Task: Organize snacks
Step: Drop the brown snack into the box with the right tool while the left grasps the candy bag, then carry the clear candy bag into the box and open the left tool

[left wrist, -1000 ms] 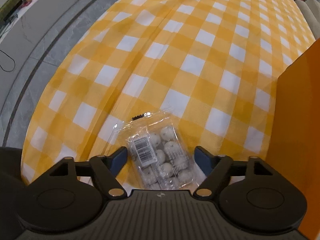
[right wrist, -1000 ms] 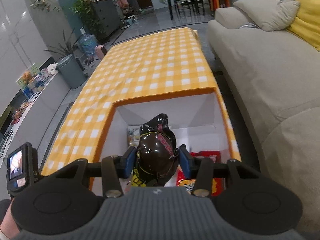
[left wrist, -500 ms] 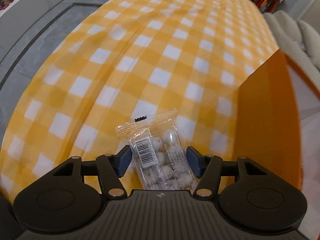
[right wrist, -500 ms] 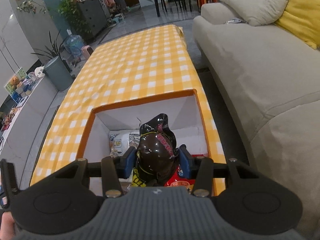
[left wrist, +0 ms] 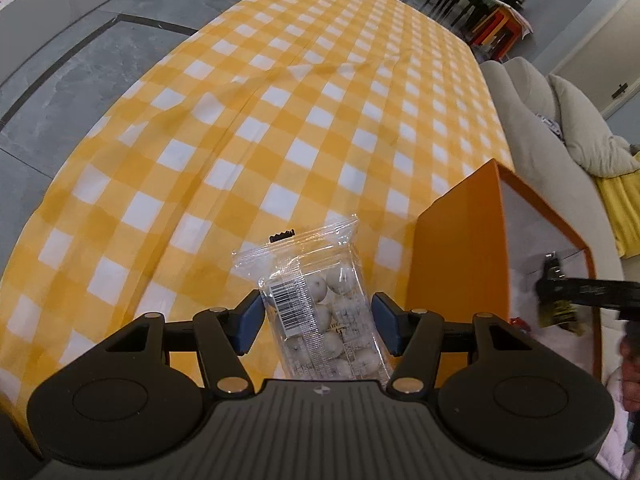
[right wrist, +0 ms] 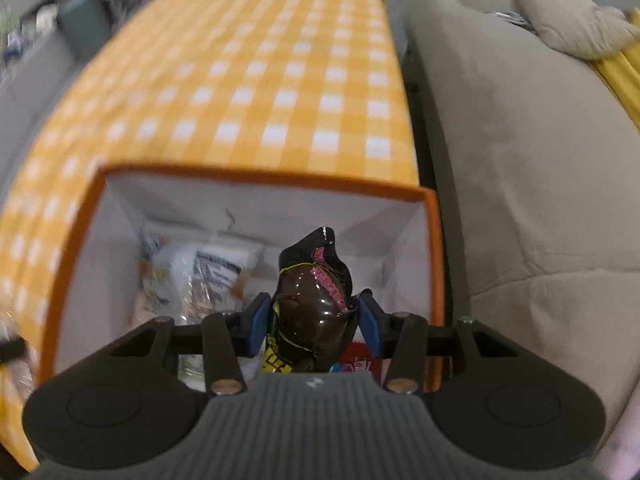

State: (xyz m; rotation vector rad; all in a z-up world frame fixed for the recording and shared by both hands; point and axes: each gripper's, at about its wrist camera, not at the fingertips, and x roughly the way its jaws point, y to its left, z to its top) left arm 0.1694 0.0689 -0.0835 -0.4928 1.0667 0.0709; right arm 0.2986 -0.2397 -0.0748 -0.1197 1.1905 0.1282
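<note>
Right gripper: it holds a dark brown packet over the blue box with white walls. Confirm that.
Wrong only on the colour: the box is orange outside, white inside, as the right wrist view shows. The right gripper does hold the dark brown packet over it.

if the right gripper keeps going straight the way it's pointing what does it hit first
Likely the snack packets lying in the orange box. The right gripper, shut on a dark brown wrapped snack, points down into the box. Depth is unclear, so the white inner wall might come first.

Black gripper, blue pads
</note>
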